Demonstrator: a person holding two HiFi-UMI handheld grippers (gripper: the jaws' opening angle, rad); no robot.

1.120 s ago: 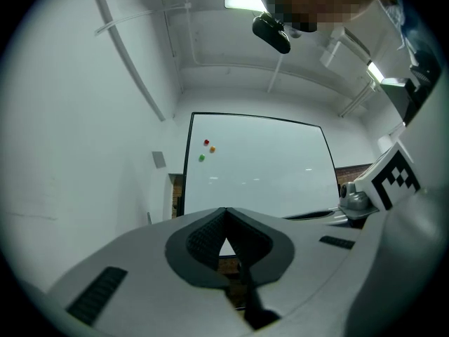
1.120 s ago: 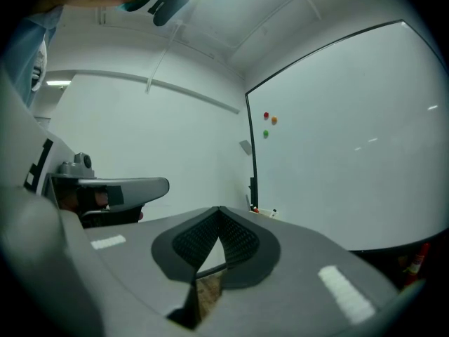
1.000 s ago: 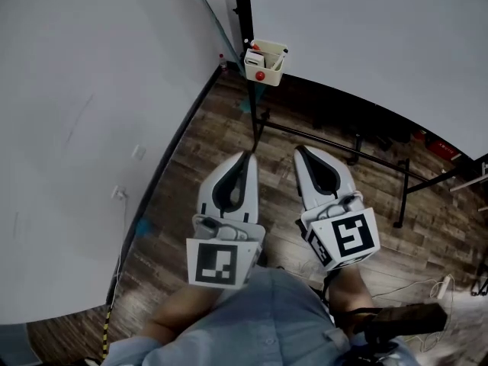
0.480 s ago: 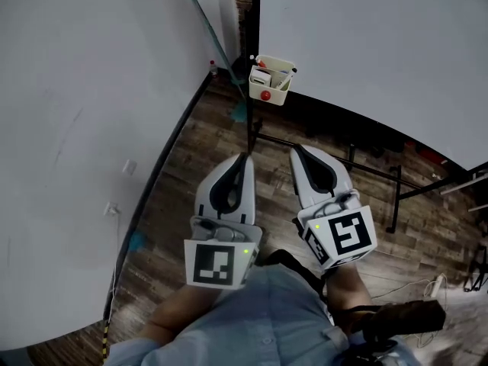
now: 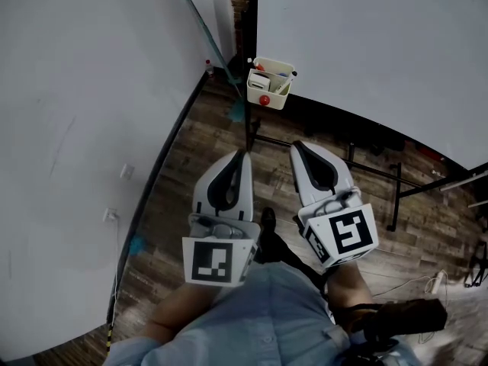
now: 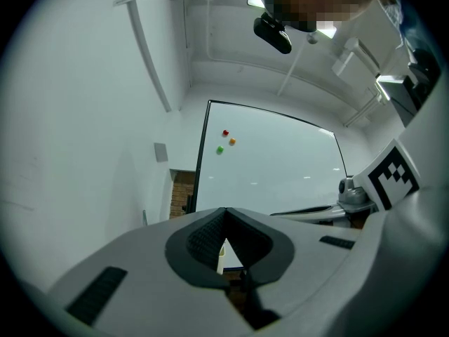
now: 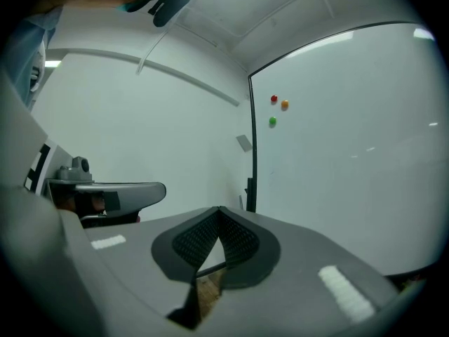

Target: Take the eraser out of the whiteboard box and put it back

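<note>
The cream whiteboard box (image 5: 271,84) hangs at the lower left corner of the whiteboard (image 5: 381,44). It holds markers, a red round thing and a white block (image 5: 260,81) that may be the eraser. My left gripper (image 5: 245,153) and right gripper (image 5: 295,145) point at the board side by side, well short of the box. Both are shut with nothing in them. In the left gripper view the jaw tips meet at the left gripper (image 6: 224,210), with the whiteboard (image 6: 273,170) ahead. The right gripper view shows the right gripper (image 7: 219,209) shut too, with the left gripper (image 7: 123,192) beside it.
The board's black stand (image 5: 358,166) has legs spread over the wooden floor (image 5: 198,151). A white wall (image 5: 84,113) runs along the left, with a teal stick (image 5: 210,36) leaning in the corner. Cables and a power strip (image 5: 438,284) lie at the right. Small coloured magnets (image 6: 224,141) sit on the board.
Both grippers have moved forward towards the whiteboard together with the person, still shut. A shoe now shows on the floor between them.
</note>
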